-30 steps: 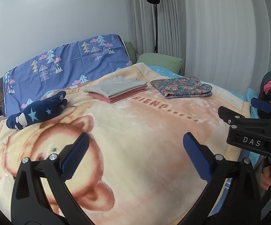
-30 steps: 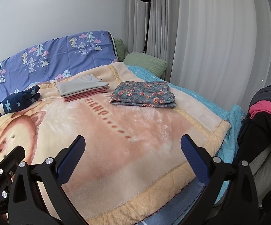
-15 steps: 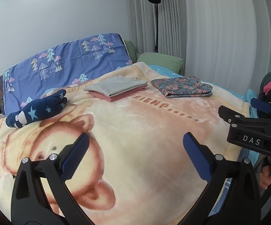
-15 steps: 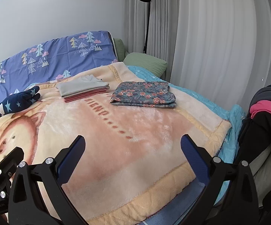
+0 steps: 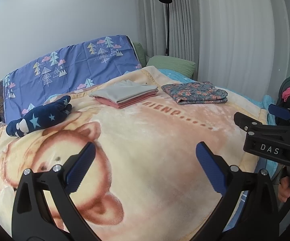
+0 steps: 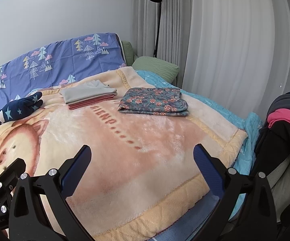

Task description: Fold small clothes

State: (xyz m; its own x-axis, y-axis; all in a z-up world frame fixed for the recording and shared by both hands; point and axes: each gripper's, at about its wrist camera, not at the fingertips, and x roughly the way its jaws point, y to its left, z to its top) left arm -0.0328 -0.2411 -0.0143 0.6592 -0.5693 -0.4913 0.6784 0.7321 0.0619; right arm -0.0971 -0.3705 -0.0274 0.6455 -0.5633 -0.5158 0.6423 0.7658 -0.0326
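Two grippers, left gripper (image 5: pixel 145 163) and right gripper (image 6: pixel 142 165), both spread, empty; "DAS" on right gripper body. Plush peach bear-print blanket (image 6: pixel 145 150) reads "...IEND....". Folded grey-and-pink stack (image 6: pixel 88 95), folded floral garment (image 6: pixel 154 102) side by side at far end; rolled navy star-print piece (image 6: pixel 16 108) left.

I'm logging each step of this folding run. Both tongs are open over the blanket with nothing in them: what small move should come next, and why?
Probably swing the right tongs toward the clothes pile at the bed's right edge to fetch a garment. Both the right and the left tongs are open and empty, the floral piece and grey-pink stack already look folded, and the blanket in front is bare.
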